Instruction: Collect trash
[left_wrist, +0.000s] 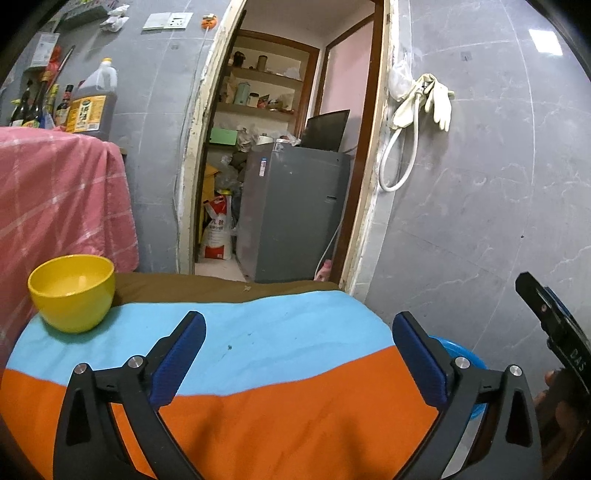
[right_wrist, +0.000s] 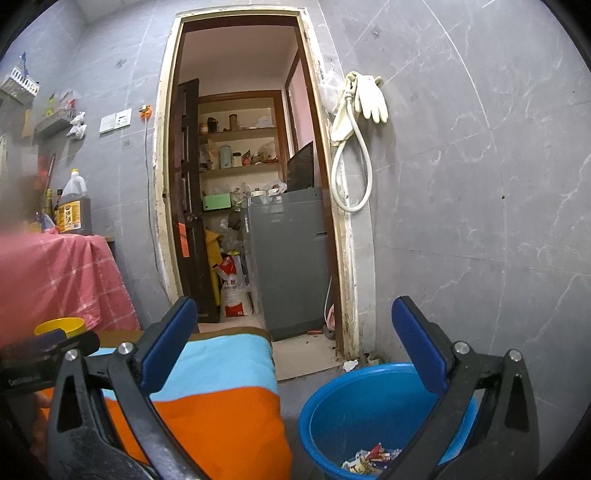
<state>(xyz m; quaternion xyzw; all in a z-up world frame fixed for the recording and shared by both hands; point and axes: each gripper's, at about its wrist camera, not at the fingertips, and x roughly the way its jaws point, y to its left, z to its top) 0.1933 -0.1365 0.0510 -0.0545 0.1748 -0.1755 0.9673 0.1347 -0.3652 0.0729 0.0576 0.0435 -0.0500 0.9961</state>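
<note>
Left gripper (left_wrist: 299, 354) spread wide, nothing between the jaws, over the orange-and-blue cloth (left_wrist: 266, 413) on the table. Right gripper (right_wrist: 295, 343) also wide open and empty, above the bucket (right_wrist: 321, 417). Bucket sits on the floor just right of the table; wrappers (right_wrist: 369, 459) lie in its bottom. Yellow bowl (left_wrist: 72, 291) on the cloth's far left corner. Doorway (right_wrist: 243, 184) behind the table, grey fridge (right_wrist: 291, 266) inside. Gloves (right_wrist: 369, 98) hang on the tiled wall right of the doorway.

We note a table draped in a light-blue and orange cloth (left_wrist: 258, 369), a yellow bowl (left_wrist: 72, 291) standing on its far left corner, and on the floor (right_wrist: 306, 362) just right of it a blue basin (right_wrist: 369, 417) holding crumpled wrappers (right_wrist: 369, 458).
</note>
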